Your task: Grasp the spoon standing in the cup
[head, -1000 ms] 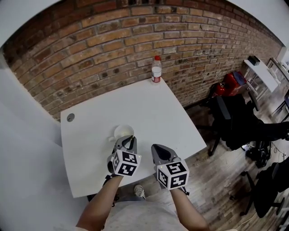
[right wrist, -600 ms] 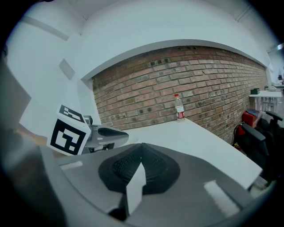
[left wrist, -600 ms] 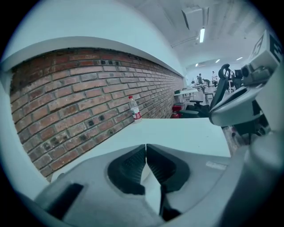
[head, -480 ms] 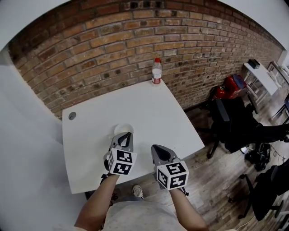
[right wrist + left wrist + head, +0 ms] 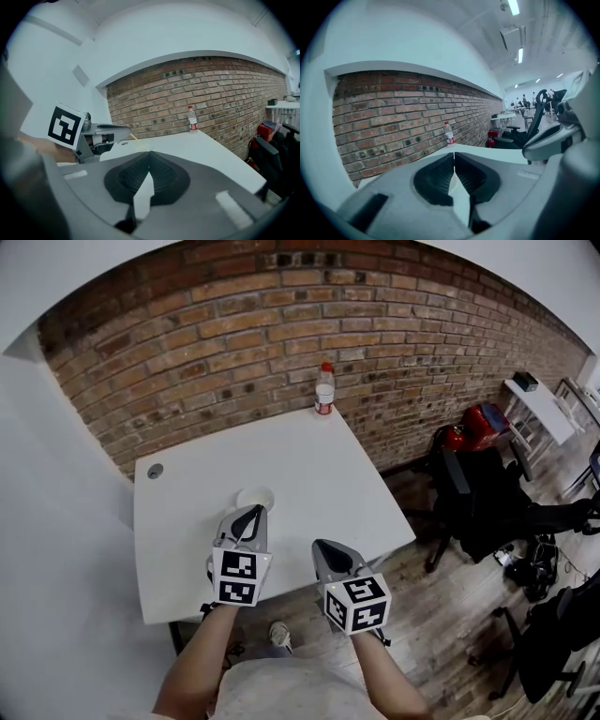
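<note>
ok so the left gripper (image 5: 255,512) is right at the near rim of the cup (image 5: 255,494). The cup stands on the white table (image 5: 319,474), at 12 o'clock from the jaw tips. The jaws are pressed together at the tips. Its own view shows nothing between them. In the right gripper view, though, a thin yellowish sliver comes out of those tips and slants down toward where the cup should be. I read that as the spoon (image 5: 133,137), pinched at the very top of its handle. It's too thin to swear on.

The right gripper (image 5: 321,547) is clenched on nothing, hanging at 3 o'clock of the left one and well apart from the cup. The bottle (image 5: 324,390) is way off at 1 o'clock by the brick wall, so it's not a factor.

Tips imo:
- A pinch that close to the handle's end looks marginal, so squeeze firm.
- Lift slowly along the handle's own lean, so the bowl doesn't catch the rim and tip the cup.
- If it slips, open up, go lower on the handle and re-clamp.
- The right one could steady the cup if it wobbles.
</note>
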Available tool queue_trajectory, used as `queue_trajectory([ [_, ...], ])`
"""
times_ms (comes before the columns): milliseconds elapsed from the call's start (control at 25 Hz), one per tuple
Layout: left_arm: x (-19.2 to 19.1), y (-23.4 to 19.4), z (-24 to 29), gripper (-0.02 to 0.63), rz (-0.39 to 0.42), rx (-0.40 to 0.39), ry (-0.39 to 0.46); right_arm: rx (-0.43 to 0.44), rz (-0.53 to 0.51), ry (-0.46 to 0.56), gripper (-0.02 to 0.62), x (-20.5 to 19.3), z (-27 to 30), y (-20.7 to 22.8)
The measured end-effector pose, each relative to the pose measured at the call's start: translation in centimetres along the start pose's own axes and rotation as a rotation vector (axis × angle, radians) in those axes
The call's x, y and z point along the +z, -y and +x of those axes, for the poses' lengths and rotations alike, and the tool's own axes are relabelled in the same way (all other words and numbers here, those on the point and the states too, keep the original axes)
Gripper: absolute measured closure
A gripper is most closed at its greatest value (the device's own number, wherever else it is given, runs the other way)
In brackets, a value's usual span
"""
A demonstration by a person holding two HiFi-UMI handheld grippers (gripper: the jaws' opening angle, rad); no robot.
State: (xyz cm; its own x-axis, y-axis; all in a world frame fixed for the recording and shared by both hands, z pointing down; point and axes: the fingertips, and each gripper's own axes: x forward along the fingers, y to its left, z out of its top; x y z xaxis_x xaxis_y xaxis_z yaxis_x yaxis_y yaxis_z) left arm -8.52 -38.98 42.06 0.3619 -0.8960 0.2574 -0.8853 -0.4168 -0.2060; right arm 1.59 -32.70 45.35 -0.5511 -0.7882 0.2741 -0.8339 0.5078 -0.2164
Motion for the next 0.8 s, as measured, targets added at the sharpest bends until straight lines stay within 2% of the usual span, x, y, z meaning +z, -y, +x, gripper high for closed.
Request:
queue_trajectory([
  [240,1.7,1.9,-3.5,0.601,-0.06,0.001,0.066,-0.001,-0.015,0.021,0.591,0.1,-3.4,-0.8],
  [440,2.3,5.2,-6.0,0.601,-0.093,-0.035,0.099,-0.019,-0.018,0.048,0.591,0.0,-6.6,-0.7],
  [800,1.1,12.7,-8.4,0.601,-0.122,-0.111,0.079,-0.07,-0.012,0.068,0.591,-1.0,-12.7,0.8],
])
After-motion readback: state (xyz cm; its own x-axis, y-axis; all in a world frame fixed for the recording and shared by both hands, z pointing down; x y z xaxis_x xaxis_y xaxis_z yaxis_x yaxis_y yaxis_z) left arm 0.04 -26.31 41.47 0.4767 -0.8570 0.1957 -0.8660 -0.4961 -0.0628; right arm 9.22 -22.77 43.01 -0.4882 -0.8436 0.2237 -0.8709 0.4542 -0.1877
